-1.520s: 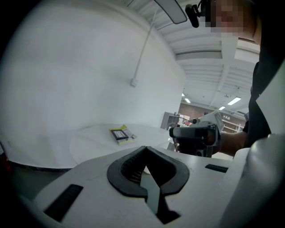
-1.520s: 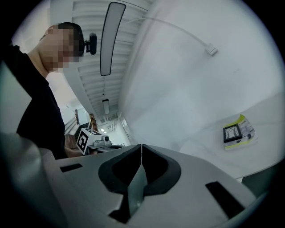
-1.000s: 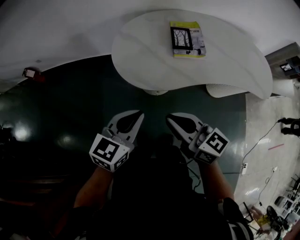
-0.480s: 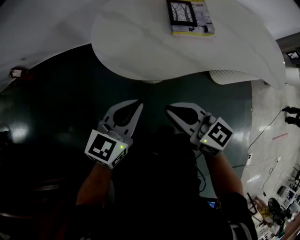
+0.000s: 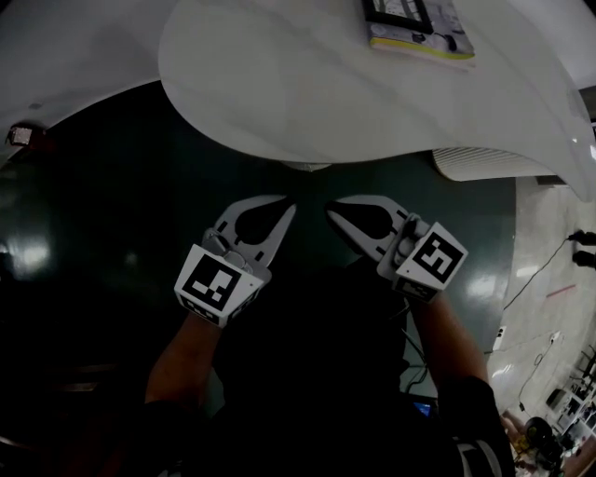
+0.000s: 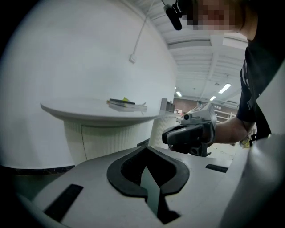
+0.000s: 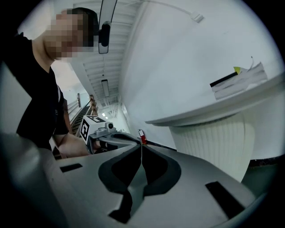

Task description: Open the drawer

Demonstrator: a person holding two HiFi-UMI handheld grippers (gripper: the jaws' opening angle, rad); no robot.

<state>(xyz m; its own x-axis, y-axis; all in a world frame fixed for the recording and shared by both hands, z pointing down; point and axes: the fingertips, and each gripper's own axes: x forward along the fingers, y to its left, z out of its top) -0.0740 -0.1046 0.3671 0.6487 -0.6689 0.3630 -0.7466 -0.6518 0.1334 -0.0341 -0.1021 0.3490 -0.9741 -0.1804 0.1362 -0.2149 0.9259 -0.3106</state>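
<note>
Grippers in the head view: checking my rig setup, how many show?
2. The left gripper sits left of centre, the right gripper right of centre, both short of the white table. None seems hidden.

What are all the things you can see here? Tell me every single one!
table: one, white, top of the head view.
pedestal: one, white, ribbed, under the table.
booklet: one, yellow-edged, dark cover, lying on the table.
floor: dark green, shiny.
red thing: one, small, by the wall at far left; too small to tell what it is.
left gripper: one, grey, shut, empty.
right gripper: one, grey, shut, empty, beside it.
marker cubes: two, black-and-white, one on each gripper.
forearms: two, behind the grippers.
</note>
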